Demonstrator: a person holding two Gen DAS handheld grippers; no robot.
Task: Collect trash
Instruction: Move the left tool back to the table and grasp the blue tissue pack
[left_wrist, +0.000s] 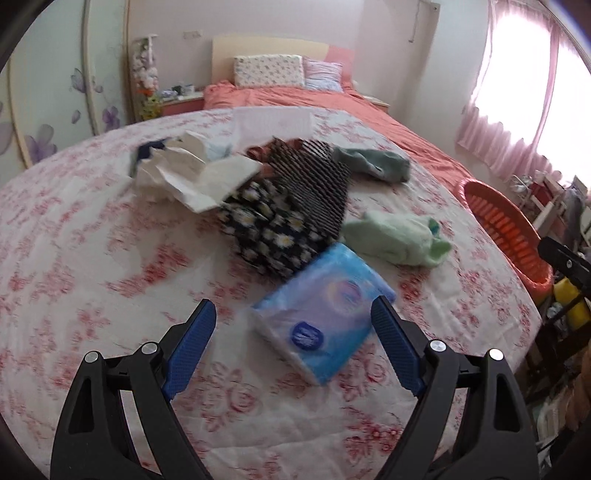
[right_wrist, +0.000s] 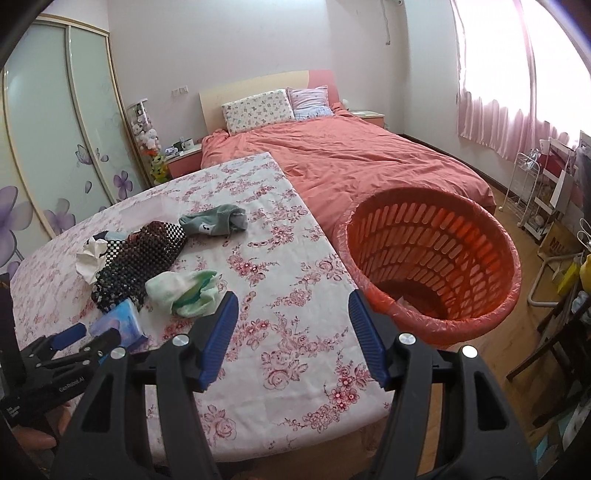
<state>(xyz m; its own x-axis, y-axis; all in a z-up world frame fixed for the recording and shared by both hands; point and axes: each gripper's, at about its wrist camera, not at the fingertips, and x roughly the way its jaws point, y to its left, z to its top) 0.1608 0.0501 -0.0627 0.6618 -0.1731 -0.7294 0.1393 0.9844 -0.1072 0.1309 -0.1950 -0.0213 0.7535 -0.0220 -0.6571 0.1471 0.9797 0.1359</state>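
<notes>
Little looks collected yet; the crumpled white paper (left_wrist: 184, 177) lies upper left of centre on the tabletop (left_wrist: 74, 258) beside clothes, and the blue tissue pack (left_wrist: 321, 314) sits low centre. The orange basket (right_wrist: 436, 258), right of frame, seems nearly empty; both the left tool (left_wrist: 293, 325) and right tool (right_wrist: 293, 325) stand apart, gripping nothing.

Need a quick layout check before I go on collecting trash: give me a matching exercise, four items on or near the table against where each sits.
Items:
1. blue tissue pack
2. crumpled white paper
3. orange basket
4. grey-green sock

Places:
A. beside the table's right edge, off the table
B. far side of the dark patterned clothes
C. nearest the left gripper, partly between its open fingers
D. left end of the pile

Pairs: 1-C, 2-D, 3-A, 4-B
</notes>
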